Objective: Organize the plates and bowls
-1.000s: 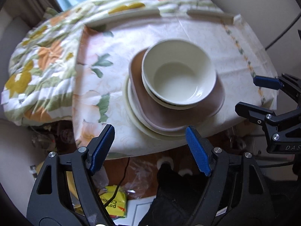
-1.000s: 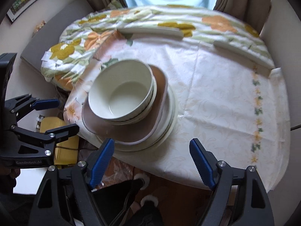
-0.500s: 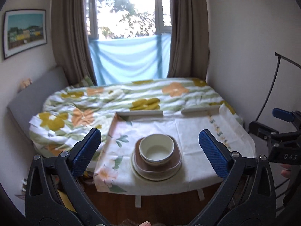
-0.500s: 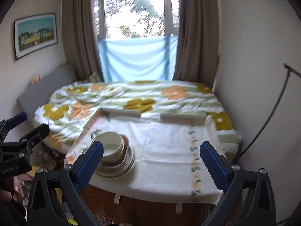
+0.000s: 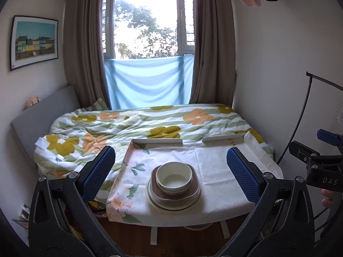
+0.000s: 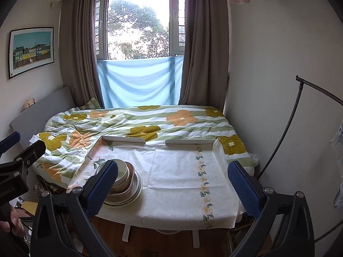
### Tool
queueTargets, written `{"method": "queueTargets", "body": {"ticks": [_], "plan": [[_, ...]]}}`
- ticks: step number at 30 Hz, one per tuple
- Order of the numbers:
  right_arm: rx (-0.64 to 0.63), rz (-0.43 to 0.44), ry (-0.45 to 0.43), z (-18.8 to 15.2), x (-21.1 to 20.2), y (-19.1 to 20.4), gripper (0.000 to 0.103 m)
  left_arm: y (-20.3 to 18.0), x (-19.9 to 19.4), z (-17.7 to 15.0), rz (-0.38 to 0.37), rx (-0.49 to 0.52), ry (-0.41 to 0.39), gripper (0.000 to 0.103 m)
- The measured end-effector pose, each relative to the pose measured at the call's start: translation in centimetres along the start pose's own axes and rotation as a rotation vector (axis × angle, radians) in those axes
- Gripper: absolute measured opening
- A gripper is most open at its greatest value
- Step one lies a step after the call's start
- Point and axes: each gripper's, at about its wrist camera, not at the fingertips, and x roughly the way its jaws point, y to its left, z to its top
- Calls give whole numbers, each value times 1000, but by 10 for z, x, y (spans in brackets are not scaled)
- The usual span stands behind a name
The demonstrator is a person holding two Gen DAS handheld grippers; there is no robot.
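Your left tool (image 5: 171, 171) is held back from the table (image 5: 225, 171) with its blue-padded fingers (image 5: 98, 170) spread wide apart and nothing between them. Your right tool (image 6: 172, 184) is likewise wide apart and holds nothing. On the table's near left part, over the pale floral tablecloth (image 6: 178, 175), a cream round bowl (image 5: 174, 176) sits nested in a second bowl, on a brown rounded-square plate (image 5: 193, 189), which rests on a stack of cream round plates (image 5: 154, 201). In the right wrist view this pile (image 6: 128, 184) is partly hidden behind the left finger pad. The flowered quilt on the bed (image 5: 133, 126) lies beyond the table.
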Motion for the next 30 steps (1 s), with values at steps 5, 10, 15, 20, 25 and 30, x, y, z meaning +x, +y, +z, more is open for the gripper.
{"method": "queueTargets", "body": {"ticks": [5, 10, 15, 20, 25, 30], "plan": [[2, -1, -13, -1, -8, -2, 102, 0, -4, 1, -7, -2, -4, 103], [4, 0, -14, -2, -9, -3, 102, -2, -7, -1, -9, 6, -4, 103], [5, 0, -11, -2, -11, -1, 102, -2, -8, -1, -12, 5, -7, 103], [6, 3, -3, -3, -12, 0, 102, 0, -7, -1, -8, 5, 6, 103], [8, 3, 0, -4, -12, 1, 102, 1, -8, -2, -6, 8, 5, 103], [11, 10, 1, -6, -12, 2, 102, 3, -10, -3, -10, -1, 5, 103]]}}
